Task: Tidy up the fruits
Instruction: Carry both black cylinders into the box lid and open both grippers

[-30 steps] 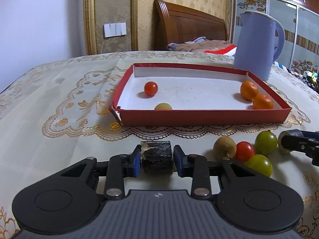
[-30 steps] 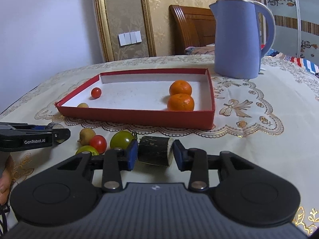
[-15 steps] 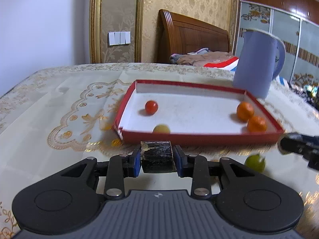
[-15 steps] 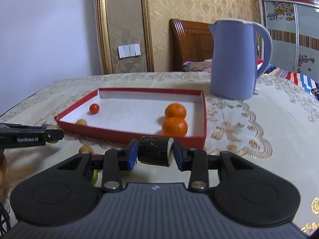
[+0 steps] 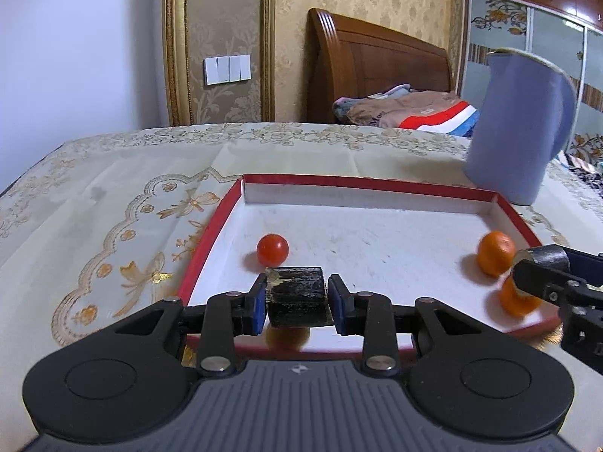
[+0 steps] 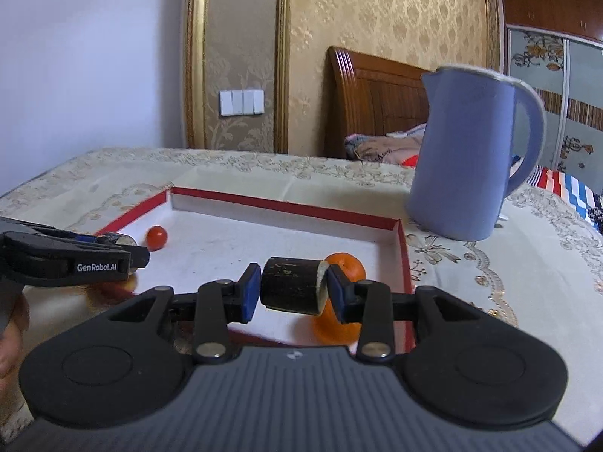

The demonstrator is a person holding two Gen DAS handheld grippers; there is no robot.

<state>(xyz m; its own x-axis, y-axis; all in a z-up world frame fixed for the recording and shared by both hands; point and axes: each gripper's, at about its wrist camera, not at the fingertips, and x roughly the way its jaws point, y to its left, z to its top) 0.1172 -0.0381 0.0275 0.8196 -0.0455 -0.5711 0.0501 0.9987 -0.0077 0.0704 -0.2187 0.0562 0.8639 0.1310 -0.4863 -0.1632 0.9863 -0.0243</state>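
My left gripper point(image 5: 297, 301) is shut on a dark, blackish chunk of fruit point(image 5: 296, 288), held just above the near edge of the red tray point(image 5: 211, 233). My right gripper point(image 6: 294, 293) is shut on a similar dark cylinder piece point(image 6: 288, 286) over the tray's point(image 6: 286, 207) right part. On the white tray floor lie a red tomato point(image 5: 272, 249) point(image 6: 156, 236) and two oranges point(image 5: 494, 252) point(image 6: 348, 263). A brownish fruit point(image 5: 288, 337) shows blurred beneath the left chunk. Each gripper appears in the other's view: the right gripper point(image 5: 542, 267) and the left gripper point(image 6: 124, 254).
A tall blue jug point(image 5: 520, 128) point(image 6: 467, 154) stands behind the tray's far right corner. The table wears a cream cloth with gold embroidery point(image 5: 113, 226). A wooden headboard and bedding lie beyond the table. A hand point(image 6: 11, 324) shows at the lower left.
Both grippers have moved forward and risen from the table in front of the tray to over it, each still holding its dark piece. The loose fruits on the cloth have dropped out of view.
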